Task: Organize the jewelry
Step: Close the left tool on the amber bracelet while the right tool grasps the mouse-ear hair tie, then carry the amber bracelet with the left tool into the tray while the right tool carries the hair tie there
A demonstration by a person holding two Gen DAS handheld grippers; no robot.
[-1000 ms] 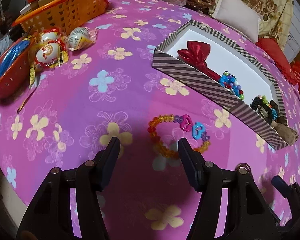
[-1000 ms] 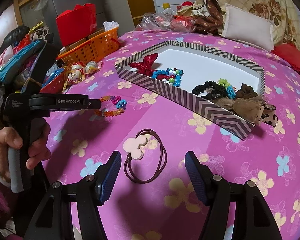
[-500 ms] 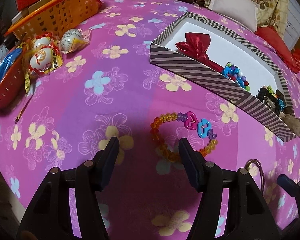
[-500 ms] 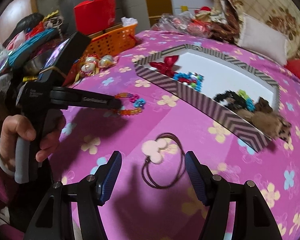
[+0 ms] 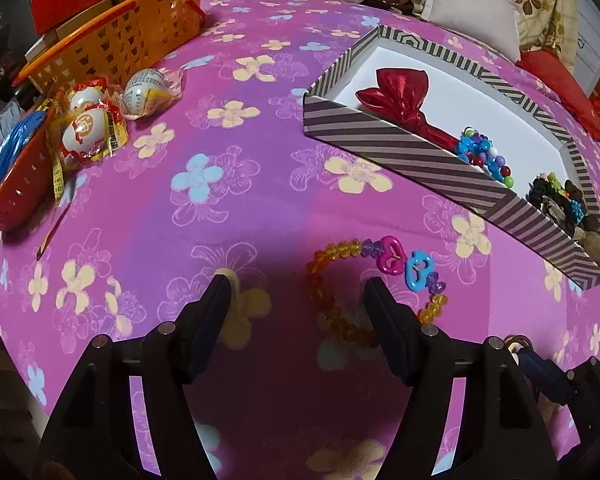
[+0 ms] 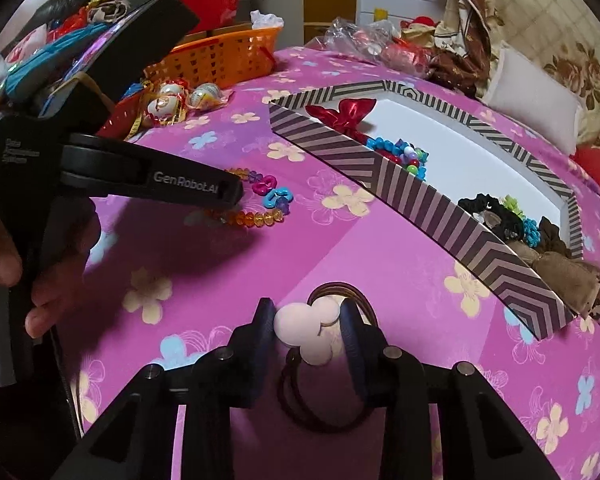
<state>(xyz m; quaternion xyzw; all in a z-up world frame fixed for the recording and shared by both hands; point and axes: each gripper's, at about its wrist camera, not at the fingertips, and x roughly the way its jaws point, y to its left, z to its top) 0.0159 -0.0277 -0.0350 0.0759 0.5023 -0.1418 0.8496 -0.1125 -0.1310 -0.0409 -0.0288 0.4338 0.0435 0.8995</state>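
Two pieces of jewelry lie loose on the pink flowered cloth of the tabletop [image 5: 228, 208], each with a gripper set to it, so the sorting looks well along but not finished.

Farthest left, an orange basket [image 5: 112, 44] and some wrapped eggs [image 5: 88, 132] sit by the edge; I judge them no part of the job, being well apart from the jewelry.

Next comes the left gripper [image 5: 296, 292], its jaws spread wide and holding nothing. It hangs low over the near arc of the beaded bracelet [image 5: 380, 268]; the right finger covers part of the amber beads, while the pink and blue heart links lie beyond the tips. In the right wrist view its tip appears to reach the bracelet's left side. Likely the spread is meant to straddle the strand before closing.

Further right, the right gripper [image 6: 308, 320] has its pads pressed against the pale flower-shaped charm of the brown hair tie [image 6: 312, 332], clenched on it, with the elastic loops trailing below. The charm is the stiff part, which is probably why it is taken rather than the cord.

Rightmost is the striped box [image 5: 400, 152], where a red bow [image 5: 396, 96], a multicolored bead bracelet [image 5: 484, 156] and dark scrunchies [image 5: 560, 196] are lined along the near wall, leaving the white floor behind them free for more.
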